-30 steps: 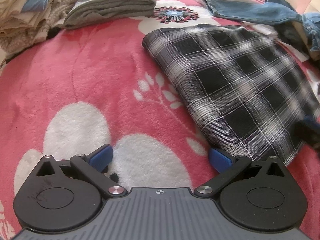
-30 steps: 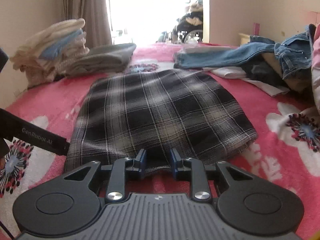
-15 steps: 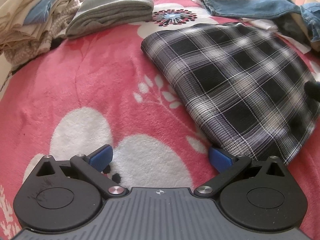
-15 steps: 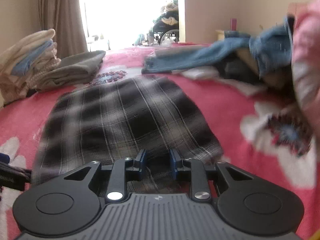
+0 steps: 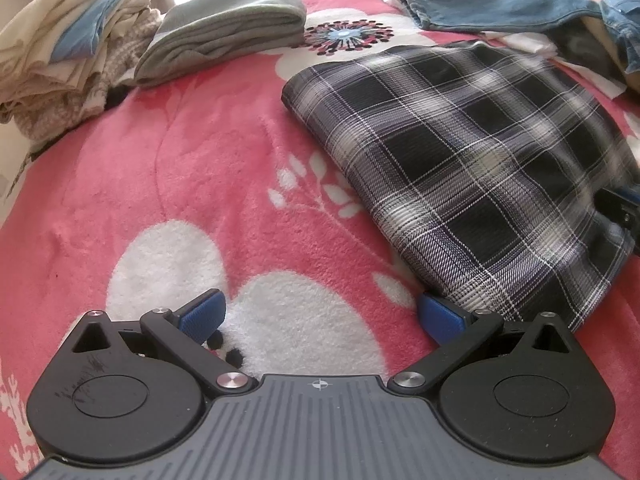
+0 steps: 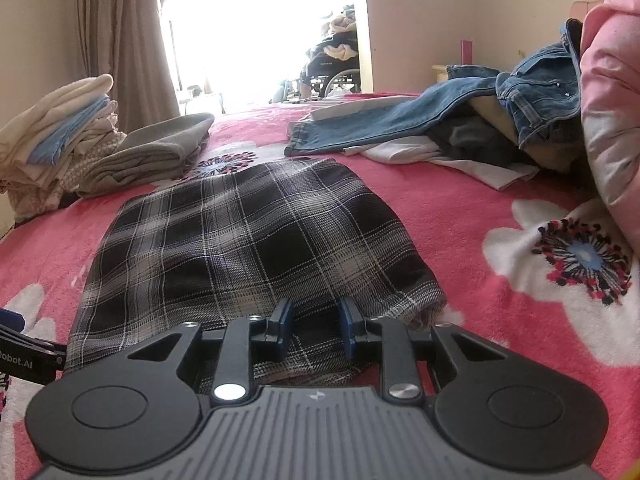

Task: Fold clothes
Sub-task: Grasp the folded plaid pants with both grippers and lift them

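A folded black-and-white plaid garment [image 5: 460, 152] lies flat on the pink floral blanket [image 5: 180, 160]. My left gripper [image 5: 320, 316] is open just above the blanket, and its right fingertip [image 5: 438, 316] touches the garment's near left corner. In the right wrist view the plaid garment [image 6: 248, 240] stretches away from me. There my right gripper [image 6: 314, 324] is shut on the bunched near hem. The right gripper [image 5: 622, 208] also shows at the right edge of the left wrist view, at the garment's side.
A stack of folded cream and blue clothes [image 5: 60, 40] and a folded grey garment [image 5: 224, 28] sit at the far left. Unfolded jeans [image 6: 400, 120] and a white garment [image 6: 460, 160] are heaped at the far right, beside a pink pillow [image 6: 612, 100].
The right wrist view swung sideways with blur and has steadied, with its fingers still closed on the hem. The left gripper stayed open at the garment's corner.
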`<control>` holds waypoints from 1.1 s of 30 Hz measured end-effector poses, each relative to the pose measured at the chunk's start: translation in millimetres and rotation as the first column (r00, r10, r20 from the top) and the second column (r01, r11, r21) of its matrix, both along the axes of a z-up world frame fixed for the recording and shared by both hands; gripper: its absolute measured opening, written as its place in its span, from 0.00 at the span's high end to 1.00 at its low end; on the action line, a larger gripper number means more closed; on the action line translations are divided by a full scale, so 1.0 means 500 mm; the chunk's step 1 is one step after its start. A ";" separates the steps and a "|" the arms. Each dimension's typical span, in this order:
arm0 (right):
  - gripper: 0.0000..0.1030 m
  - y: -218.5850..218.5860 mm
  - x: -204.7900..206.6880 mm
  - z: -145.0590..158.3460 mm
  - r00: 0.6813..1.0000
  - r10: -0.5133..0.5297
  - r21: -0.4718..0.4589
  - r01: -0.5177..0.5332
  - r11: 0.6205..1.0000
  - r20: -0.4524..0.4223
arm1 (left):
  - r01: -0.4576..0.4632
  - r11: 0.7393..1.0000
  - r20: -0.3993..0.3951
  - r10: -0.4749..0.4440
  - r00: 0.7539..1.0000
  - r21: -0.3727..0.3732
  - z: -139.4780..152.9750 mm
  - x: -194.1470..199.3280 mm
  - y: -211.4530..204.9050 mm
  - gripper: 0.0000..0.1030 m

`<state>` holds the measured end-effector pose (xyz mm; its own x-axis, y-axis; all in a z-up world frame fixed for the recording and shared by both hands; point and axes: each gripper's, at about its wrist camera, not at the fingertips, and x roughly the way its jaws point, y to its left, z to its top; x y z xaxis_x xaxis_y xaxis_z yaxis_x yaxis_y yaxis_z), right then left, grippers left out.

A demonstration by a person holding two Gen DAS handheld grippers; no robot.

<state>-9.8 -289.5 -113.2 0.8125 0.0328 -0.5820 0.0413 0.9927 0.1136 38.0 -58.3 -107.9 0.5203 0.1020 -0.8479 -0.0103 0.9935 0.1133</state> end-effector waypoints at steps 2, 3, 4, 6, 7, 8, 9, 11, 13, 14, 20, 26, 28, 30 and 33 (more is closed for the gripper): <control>0.74 0.000 0.000 0.000 1.000 -0.001 0.001 0.001 1.000 0.000 | -0.004 1.000 -0.001 0.004 1.000 0.001 0.001 0.000 -0.002 0.00; 0.74 0.000 0.000 0.000 1.000 -0.001 0.002 0.001 1.000 0.000 | -0.004 1.000 -0.001 0.004 1.000 0.002 0.001 -0.001 -0.004 0.00; 0.74 0.000 0.000 -0.001 1.000 -0.002 0.002 0.002 1.000 0.000 | -0.004 1.000 0.000 0.004 1.000 0.004 0.001 -0.002 -0.005 0.00; 0.74 0.000 0.001 -0.001 1.000 -0.002 0.002 0.002 1.000 0.001 | -0.005 1.000 0.002 0.005 1.000 0.007 0.001 -0.003 -0.006 0.00; 0.74 0.000 0.001 -0.001 1.000 -0.002 0.003 0.002 1.000 0.001 | -0.006 1.000 0.002 0.006 1.000 0.007 0.002 -0.003 -0.007 0.00; 0.74 0.000 0.000 -0.001 1.000 -0.002 0.003 0.002 1.000 0.002 | -0.007 1.000 0.002 0.007 1.000 0.007 0.002 -0.003 -0.007 0.00; 0.74 0.000 0.000 -0.001 1.000 -0.001 0.004 0.001 1.000 0.002 | -0.007 1.000 0.002 0.007 1.000 0.008 0.002 -0.004 -0.007 0.00; 0.74 -0.001 0.000 -0.001 1.000 0.000 0.006 0.000 1.000 0.002 | -0.004 1.000 0.003 0.004 1.000 -0.001 0.002 -0.003 -0.004 0.00; 0.74 -0.003 0.001 0.000 1.000 0.004 0.010 -0.004 1.000 0.001 | 0.000 1.000 0.005 0.000 1.000 -0.011 0.002 -0.003 -0.001 0.00; 0.74 -0.005 0.001 0.001 1.000 0.007 0.013 -0.007 1.000 0.000 | 0.002 1.000 0.006 -0.002 1.000 -0.016 0.002 -0.003 0.001 0.00; 0.68 -0.017 -0.003 0.015 0.999 0.033 0.048 -0.034 0.998 0.020 | 0.011 0.982 0.040 -0.004 0.999 -0.186 0.015 0.003 0.063 0.00; 0.64 -0.046 -0.012 0.051 0.996 0.024 0.141 -0.037 0.989 0.087 | 0.063 0.957 0.102 -0.036 0.994 -0.283 0.016 0.011 0.101 0.00; 0.62 -0.064 -0.010 0.061 0.995 0.007 0.194 -0.027 0.981 0.102 | 0.083 0.950 0.097 -0.057 0.994 -0.300 0.015 0.023 0.102 0.00; 0.61 -0.079 -0.007 0.065 0.995 -0.015 0.228 -0.009 0.974 0.104 | 0.103 0.936 0.092 -0.077 0.993 -0.335 0.014 0.030 0.102 0.00; 0.59 -0.104 0.003 0.066 0.995 -0.029 0.288 0.001 0.957 0.092 | 0.119 0.911 0.085 -0.093 0.992 -0.395 0.008 0.042 0.111 0.00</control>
